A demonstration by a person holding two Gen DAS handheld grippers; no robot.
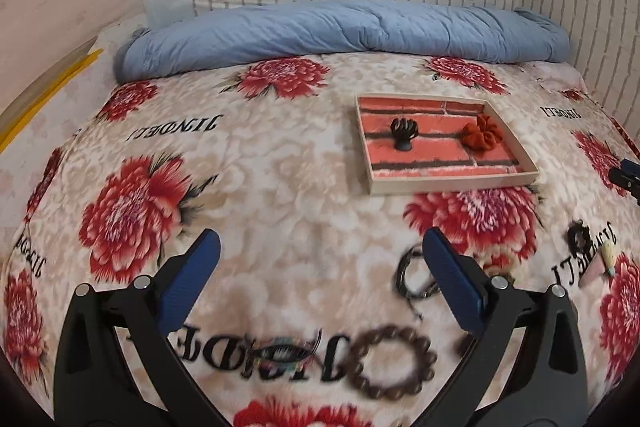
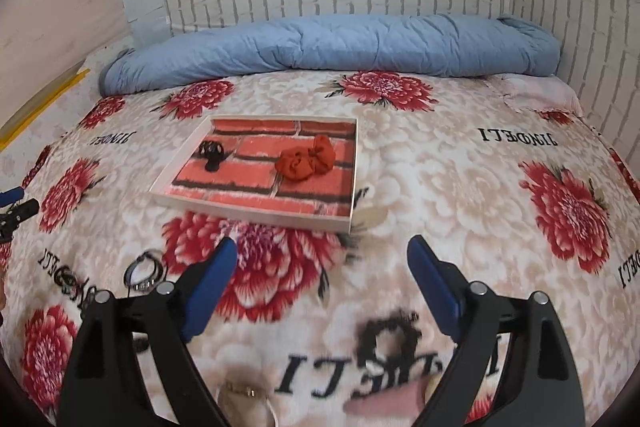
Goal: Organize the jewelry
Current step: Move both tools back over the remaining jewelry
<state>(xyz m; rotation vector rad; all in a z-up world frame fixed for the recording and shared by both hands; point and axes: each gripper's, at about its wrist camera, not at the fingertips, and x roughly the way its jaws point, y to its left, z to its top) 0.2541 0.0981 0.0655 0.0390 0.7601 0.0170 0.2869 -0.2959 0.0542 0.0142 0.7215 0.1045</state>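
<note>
1. Landmark: the shallow tray [image 1: 452, 183] with a brick-pattern floor lies flat on the floral bedspread [image 1: 280, 163], with the rolled blue quilt [image 1: 344, 31] on its far side.
2. Tray contents: a black claw clip [image 1: 403, 134] stands in the tray's left half; a red scrunchie [image 1: 482, 133] lies in its right half. The two are apart.
3. Left gripper [image 1: 320, 247]: jaws spread wide, nothing between them. It hovers over the bedspread on the near-left side of the tray.
4. Loose items near side of the tray, left wrist view: a brown bead bracelet [image 1: 390, 361] lies closest to the camera; a thin dark corded bracelet [image 1: 412, 275] lies between the bead bracelet and the tray, partly hidden by the right-hand finger pad.
5. Right gripper [image 2: 322, 251]: jaws spread wide, empty. It hovers on the near side of the tray.
6. A small black ring-shaped piece [image 2: 386, 341] lies on the bedspread near side of the tray, below the right gripper; it is blurred.
</note>
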